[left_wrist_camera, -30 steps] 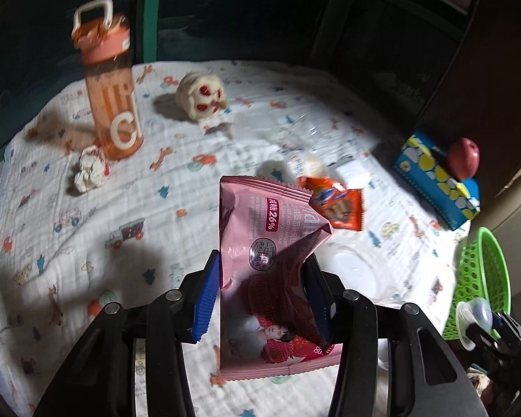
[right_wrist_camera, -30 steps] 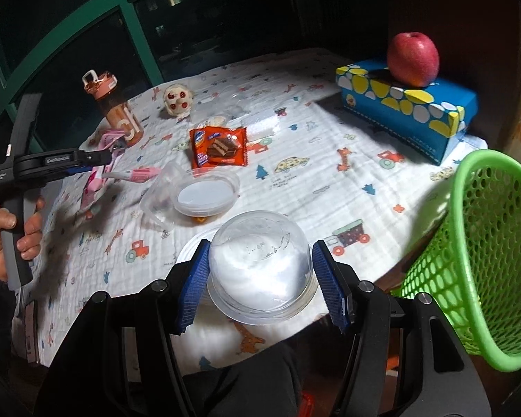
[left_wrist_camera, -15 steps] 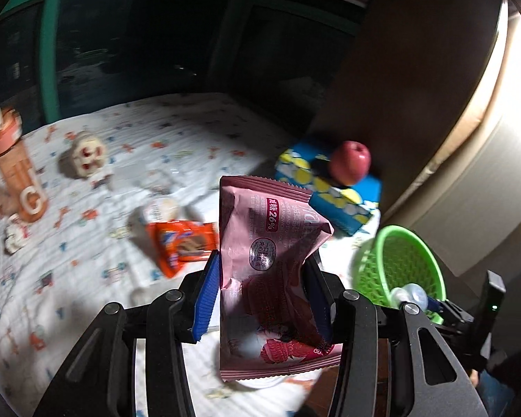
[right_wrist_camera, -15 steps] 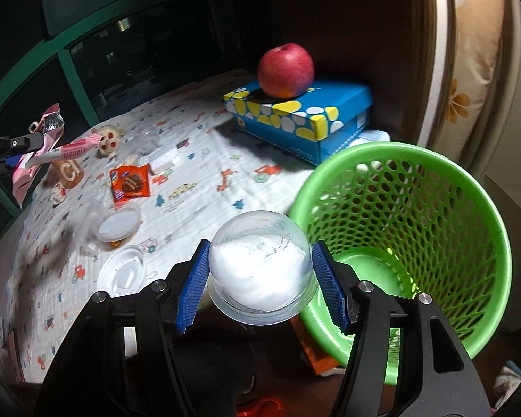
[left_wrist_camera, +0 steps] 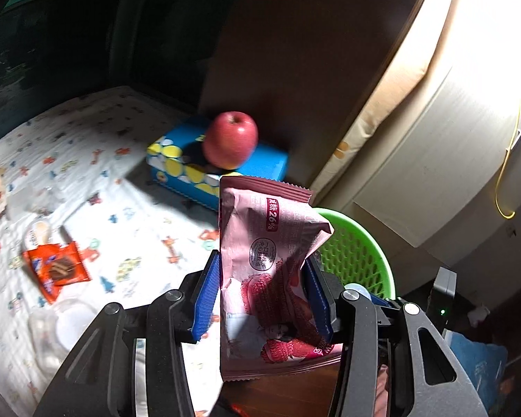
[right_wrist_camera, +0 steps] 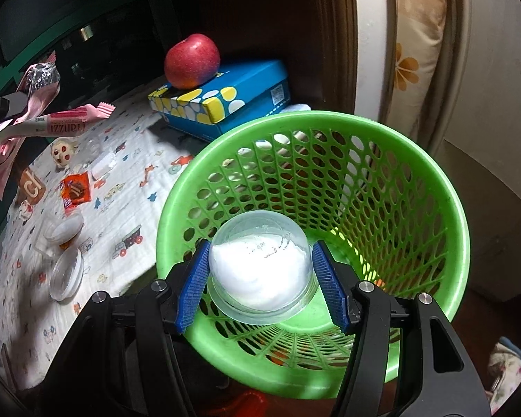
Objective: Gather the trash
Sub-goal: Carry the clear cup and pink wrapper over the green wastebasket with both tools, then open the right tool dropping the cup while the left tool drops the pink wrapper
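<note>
My left gripper (left_wrist_camera: 264, 292) is shut on a pink snack wrapper (left_wrist_camera: 267, 264), held upright above the table's edge with the green mesh basket (left_wrist_camera: 357, 253) just behind it. In the right wrist view my right gripper (right_wrist_camera: 260, 285) is shut on a clear plastic cup (right_wrist_camera: 260, 271) with white contents, and it hangs over the mouth of the green basket (right_wrist_camera: 392, 173). The pink wrapper (right_wrist_camera: 41, 118) in the left gripper shows at the left edge there. An orange biscuit wrapper (left_wrist_camera: 57, 271) and clear plastic cups and lids (right_wrist_camera: 64, 267) lie on the patterned tablecloth (left_wrist_camera: 97, 180).
A red apple (right_wrist_camera: 192, 60) sits on a blue spotted tissue box (right_wrist_camera: 225, 104) at the table's far corner beside the basket. An orange bottle (right_wrist_camera: 31, 187) and a small white skull-like toy (right_wrist_camera: 64, 151) stand farther back. Pale furniture (left_wrist_camera: 434, 139) rises behind the basket.
Both grippers have swung to the right, from over the table toward the basket. The cup now hangs over the basket's mouth, and the pink wrapper has come close to its rim.
</note>
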`<state>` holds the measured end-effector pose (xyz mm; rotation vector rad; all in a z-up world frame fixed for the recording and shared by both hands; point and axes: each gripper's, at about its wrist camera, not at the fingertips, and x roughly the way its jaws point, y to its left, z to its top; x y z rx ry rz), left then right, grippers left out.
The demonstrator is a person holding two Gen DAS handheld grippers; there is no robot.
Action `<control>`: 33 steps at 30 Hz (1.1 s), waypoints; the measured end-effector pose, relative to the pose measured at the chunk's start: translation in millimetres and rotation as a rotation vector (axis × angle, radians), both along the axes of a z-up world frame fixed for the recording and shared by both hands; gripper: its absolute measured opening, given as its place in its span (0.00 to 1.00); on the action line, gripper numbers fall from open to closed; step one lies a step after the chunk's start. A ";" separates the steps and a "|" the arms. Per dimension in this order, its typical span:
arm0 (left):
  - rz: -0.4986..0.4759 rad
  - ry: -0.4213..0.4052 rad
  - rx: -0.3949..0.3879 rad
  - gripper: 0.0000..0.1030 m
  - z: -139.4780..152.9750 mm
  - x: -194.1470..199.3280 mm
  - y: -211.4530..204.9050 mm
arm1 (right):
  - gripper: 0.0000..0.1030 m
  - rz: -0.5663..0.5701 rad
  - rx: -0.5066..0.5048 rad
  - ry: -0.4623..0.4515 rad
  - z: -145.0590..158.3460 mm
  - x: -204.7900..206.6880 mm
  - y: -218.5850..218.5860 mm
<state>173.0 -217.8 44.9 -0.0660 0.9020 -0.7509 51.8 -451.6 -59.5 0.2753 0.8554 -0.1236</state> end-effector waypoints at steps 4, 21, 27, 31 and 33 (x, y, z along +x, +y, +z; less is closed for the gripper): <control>-0.046 0.020 0.004 0.44 -5.0 -0.4 -31.7 | 0.67 -0.013 0.020 0.004 -3.2 -5.1 -12.3; -0.157 0.133 0.033 0.54 -52.1 -8.0 -126.3 | 0.75 -0.083 0.027 -0.036 7.1 -47.1 -49.7; -0.186 0.161 0.044 0.63 -66.3 -10.5 -145.0 | 0.75 -0.107 0.032 -0.028 5.5 -59.9 -60.2; -0.195 0.174 0.031 0.67 -72.7 -12.6 -148.4 | 0.75 -0.118 0.034 -0.026 4.3 -65.5 -63.0; -0.194 0.181 0.032 0.69 -75.9 -13.5 -147.0 | 0.75 -0.121 0.036 -0.026 4.4 -67.7 -63.1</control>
